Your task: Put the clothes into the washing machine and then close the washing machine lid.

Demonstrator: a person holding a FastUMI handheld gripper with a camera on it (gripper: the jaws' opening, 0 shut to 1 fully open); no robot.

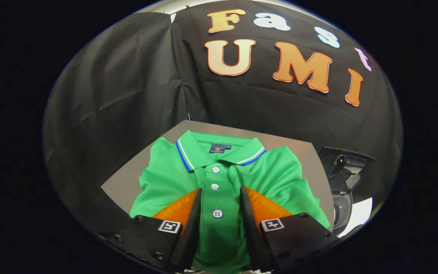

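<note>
- Gripper (pixel 219 198) hung over the front of a green polo shirt (pixel 280 171), its two fingers (pixel 194 213) spread apart with the shirt's button placket showing in the gap between them.
- Nothing was clamped between the fingers; whether their tips touched the cloth could not be told.
- One white button (pixel 217 213) lay between the fingers, and two more sat just ahead of them, running up toward the collar (pixel 188 152).
- That collar was green with white and blue edge stripes and lay beyond the fingers, a small dark label (pixel 217 148) inside it.
- Folded shirt lay on a grey tabletop (pixel 122 184).
- Beside the tabletop, to the right of the fingers, stood a dark machine (pixel 342 179); what kind could not be told.
</note>
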